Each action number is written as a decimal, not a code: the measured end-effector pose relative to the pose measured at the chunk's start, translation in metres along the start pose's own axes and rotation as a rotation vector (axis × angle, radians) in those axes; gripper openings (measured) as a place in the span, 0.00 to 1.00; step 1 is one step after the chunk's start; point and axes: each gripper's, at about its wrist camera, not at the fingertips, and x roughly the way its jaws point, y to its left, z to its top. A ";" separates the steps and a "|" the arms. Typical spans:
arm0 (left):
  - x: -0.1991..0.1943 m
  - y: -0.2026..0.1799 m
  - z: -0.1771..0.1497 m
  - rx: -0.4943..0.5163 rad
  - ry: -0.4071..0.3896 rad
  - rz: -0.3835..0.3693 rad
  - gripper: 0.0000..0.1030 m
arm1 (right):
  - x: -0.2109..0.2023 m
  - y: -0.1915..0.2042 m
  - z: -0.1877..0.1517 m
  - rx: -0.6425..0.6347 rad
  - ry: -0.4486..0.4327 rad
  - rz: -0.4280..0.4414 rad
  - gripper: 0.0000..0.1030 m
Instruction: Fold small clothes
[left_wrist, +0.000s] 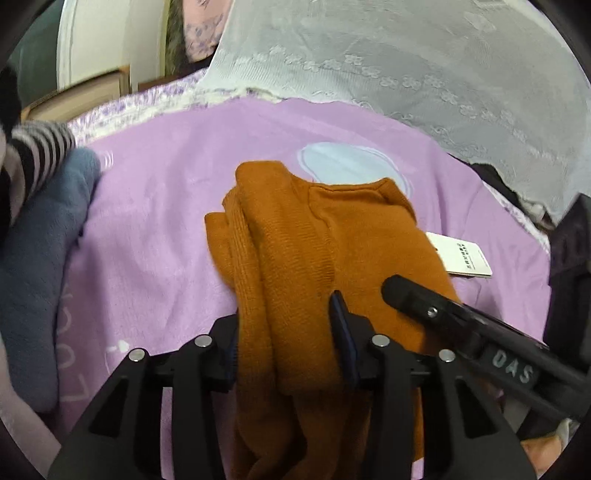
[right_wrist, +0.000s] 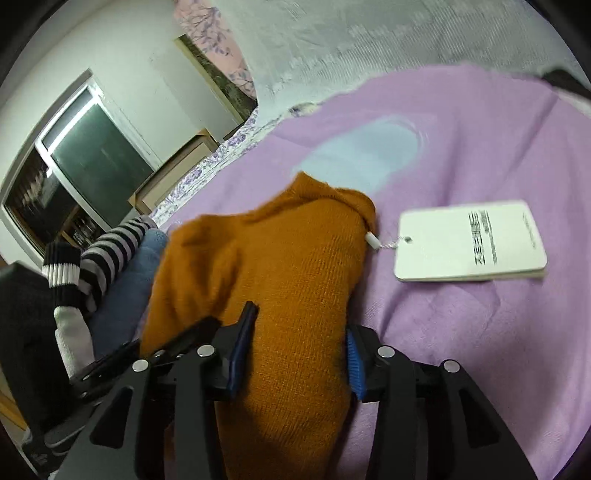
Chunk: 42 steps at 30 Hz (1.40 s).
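Both grippers (left_wrist: 284, 325) (right_wrist: 295, 343) clamp a bunched rust-orange knit garment (left_wrist: 314, 236), tag attached

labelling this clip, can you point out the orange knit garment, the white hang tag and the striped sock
orange knit garment (right_wrist: 295, 258): right wrist view, on the ribbed middle of the fabric.
white hang tag (right_wrist: 469, 240): right wrist view, on the blank centre of the card.
striped sock (left_wrist: 40, 147): left wrist view, on the black and grey banded part.

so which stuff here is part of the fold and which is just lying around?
In the job:
- orange knit garment, with its white hang tag
- left gripper
- right gripper

Lying about:
- striped socks
- blue fleece
- lace fabric
- purple blanket, the work surface
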 end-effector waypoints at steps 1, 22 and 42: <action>-0.001 -0.002 -0.001 0.013 -0.009 0.015 0.44 | -0.002 -0.002 0.000 0.015 0.000 0.008 0.43; -0.129 0.008 -0.083 -0.055 -0.237 0.218 0.89 | -0.131 0.053 -0.097 -0.198 -0.282 -0.196 0.54; -0.145 0.006 -0.102 -0.050 -0.276 0.253 0.96 | -0.136 0.062 -0.124 -0.258 -0.326 -0.247 0.72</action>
